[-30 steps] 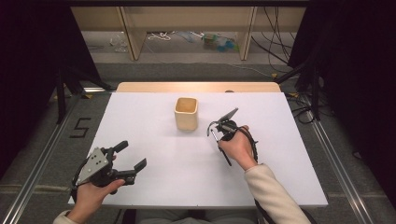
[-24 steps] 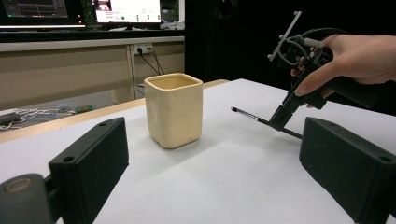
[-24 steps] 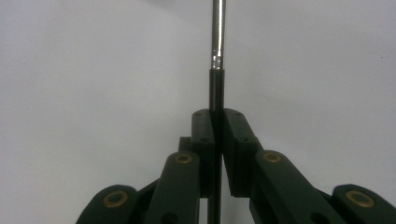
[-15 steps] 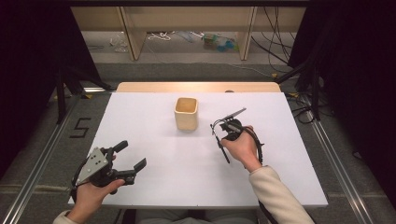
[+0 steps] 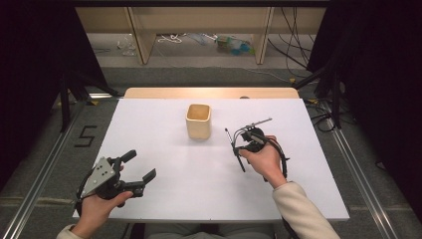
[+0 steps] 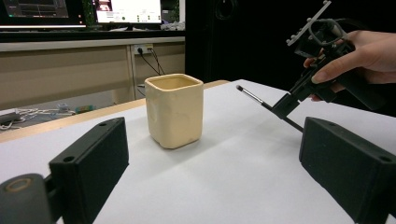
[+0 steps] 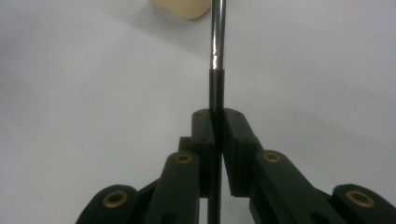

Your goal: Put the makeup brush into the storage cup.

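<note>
A cream square cup [image 5: 198,121] stands upright on the white table [image 5: 199,194], slightly behind its middle. To the cup's right, my right gripper [image 5: 236,149] is shut on a thin black brush [image 5: 230,138] with a silver ferrule. The brush's tip points toward the cup [image 7: 180,8], short of it and above the table. In the right gripper view the pads [image 7: 216,119] clamp the brush's handle [image 7: 217,46]. My left gripper [image 5: 141,164] is at the near left, open and holding nothing. Through its jaws [image 6: 210,163] I see the cup [image 6: 174,109], the brush [image 6: 254,96] and the right hand.
A wooden strip [image 5: 209,92] runs along the table's far edge. Beyond it are shelf legs, cables and clutter on the floor. A "5" [image 5: 85,136] is marked on the floor at left. Monitors [image 6: 126,10] stand behind the table in the left gripper view.
My right gripper has shifted a little to the right with the brush, away from the cup. The left gripper has stayed put.
</note>
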### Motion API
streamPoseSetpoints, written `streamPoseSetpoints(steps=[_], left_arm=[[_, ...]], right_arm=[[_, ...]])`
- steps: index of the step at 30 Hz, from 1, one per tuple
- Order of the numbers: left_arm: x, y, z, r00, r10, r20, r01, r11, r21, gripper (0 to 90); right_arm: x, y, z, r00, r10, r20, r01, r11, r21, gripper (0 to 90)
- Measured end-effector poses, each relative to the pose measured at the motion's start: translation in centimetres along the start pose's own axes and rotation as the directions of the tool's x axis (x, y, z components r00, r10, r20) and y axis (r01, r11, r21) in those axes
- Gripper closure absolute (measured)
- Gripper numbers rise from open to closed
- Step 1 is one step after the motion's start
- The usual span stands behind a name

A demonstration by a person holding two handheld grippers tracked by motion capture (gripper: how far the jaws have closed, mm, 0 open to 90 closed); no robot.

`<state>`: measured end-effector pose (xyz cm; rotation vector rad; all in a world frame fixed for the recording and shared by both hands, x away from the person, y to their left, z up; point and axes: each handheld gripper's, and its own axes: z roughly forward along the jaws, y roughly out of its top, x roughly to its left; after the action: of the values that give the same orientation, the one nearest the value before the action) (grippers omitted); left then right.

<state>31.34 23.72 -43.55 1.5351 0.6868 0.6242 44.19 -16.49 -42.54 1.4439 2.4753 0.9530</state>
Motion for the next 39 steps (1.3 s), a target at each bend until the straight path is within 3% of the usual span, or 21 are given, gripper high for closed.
streamPoseSetpoints(steps=[2,4,11,24,27,34,36,37,39], left_arm=[[0.0,0.0,0.0,1.0000,0.000,0.000,0.000,1.0000,0.001,7.8],[0.0,0.0,0.0,1.0000,0.002,0.001,-0.002,1.0000,0.001,7.8],[0.0,0.0,0.0,1.0000,0.000,-0.001,0.000,1.0000,0.002,7.8],[0.0,0.0,0.0,1.0000,-0.001,-0.002,0.001,1.0000,0.002,7.8],[0.0,0.0,0.0,1.0000,-0.001,-0.001,0.001,1.0000,0.002,7.8],[0.0,0.0,0.0,1.0000,-0.007,-0.001,0.007,1.0000,0.002,7.8],[0.0,0.0,0.0,1.0000,-0.006,-0.001,0.006,1.0000,0.002,7.8],[0.0,0.0,0.0,1.0000,-0.007,-0.001,0.008,1.0000,0.003,7.8],[0.0,0.0,0.0,1.0000,-0.006,-0.002,0.006,1.0000,0.002,7.8]], right_arm=[[-0.1,-0.1,-0.3,0.9999,-0.006,-0.009,0.006,1.000,0.000,84.2],[-0.2,-0.4,-0.6,0.9994,-0.027,-0.023,0.026,0.999,-0.027,84.1],[-0.7,-1.0,-1.3,0.9982,-0.035,-0.048,0.030,0.994,-0.103,84.1],[-1.1,-2.0,-1.9,0.9929,-0.081,-0.087,0.059,0.970,-0.235,84.1],[-1.1,-2.1,-2.2,0.9866,-0.131,-0.098,0.096,0.949,-0.302,84.1],[-0.9,-2.3,-2.5,0.9786,-0.170,-0.116,0.119,0.928,-0.354,84.2],[-0.9,-2.5,-2.7,0.9765,-0.182,-0.116,0.125,0.916,-0.381,84.2],[-0.9,-2.6,-2.9,0.9758,-0.184,-0.118,0.127,0.917,-0.378,84.1],[-0.9,-2.7,-3.0,0.9715,-0.208,-0.114,0.145,0.901,-0.409,84.1]])
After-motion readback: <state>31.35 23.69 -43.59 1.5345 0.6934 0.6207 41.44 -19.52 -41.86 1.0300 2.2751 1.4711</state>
